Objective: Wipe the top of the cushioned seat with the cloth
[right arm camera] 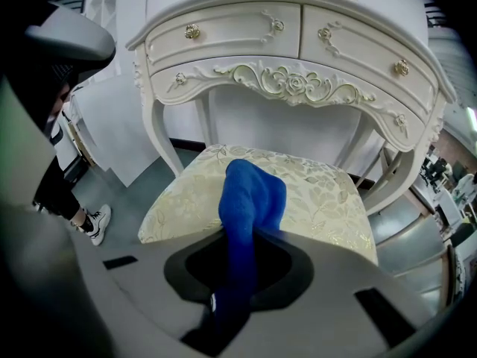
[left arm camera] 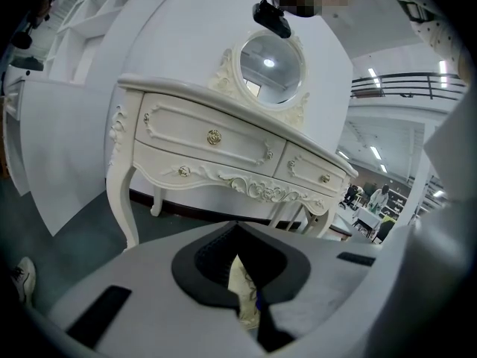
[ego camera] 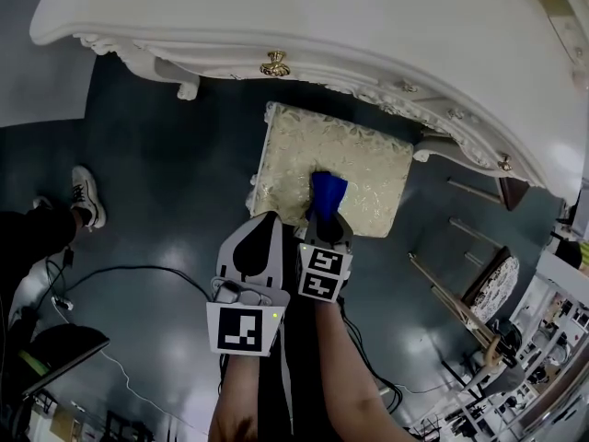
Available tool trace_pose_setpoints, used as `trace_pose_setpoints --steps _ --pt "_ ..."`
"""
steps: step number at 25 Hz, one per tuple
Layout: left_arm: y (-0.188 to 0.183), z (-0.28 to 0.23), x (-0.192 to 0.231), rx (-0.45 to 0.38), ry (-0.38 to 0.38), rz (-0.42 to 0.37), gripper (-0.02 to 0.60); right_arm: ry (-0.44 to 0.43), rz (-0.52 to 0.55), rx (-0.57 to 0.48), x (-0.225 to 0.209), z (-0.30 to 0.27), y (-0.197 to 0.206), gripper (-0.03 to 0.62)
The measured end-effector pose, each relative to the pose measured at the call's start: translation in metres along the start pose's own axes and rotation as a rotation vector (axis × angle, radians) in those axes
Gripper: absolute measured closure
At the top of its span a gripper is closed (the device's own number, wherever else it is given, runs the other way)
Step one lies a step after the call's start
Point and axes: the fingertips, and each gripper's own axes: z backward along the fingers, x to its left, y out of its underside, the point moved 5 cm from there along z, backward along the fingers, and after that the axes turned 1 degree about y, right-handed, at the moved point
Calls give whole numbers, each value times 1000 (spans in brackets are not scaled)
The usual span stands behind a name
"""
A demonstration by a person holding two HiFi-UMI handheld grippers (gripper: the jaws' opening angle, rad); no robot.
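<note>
Pinching the blue terry cloth (right arm camera: 252, 200) in our right gripper (right arm camera: 242, 239), we hold it on the cream floral cushioned seat (right arm camera: 324, 200), front-centre. Most of the top seems unwiped. Left gripper (left arm camera: 238, 228) pressed together, empty.

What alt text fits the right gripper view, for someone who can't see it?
The right gripper grips a blue cloth in its jaws, the cloth's end lying on a cream floral cushioned seat. A white carved dressing table stands behind the seat.
</note>
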Motion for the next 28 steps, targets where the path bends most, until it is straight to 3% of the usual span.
trace_pose_setpoints --steps 28 --pt "-3 26 46 -36 -88 40 589 -80 67 -6 66 -5 -14 533"
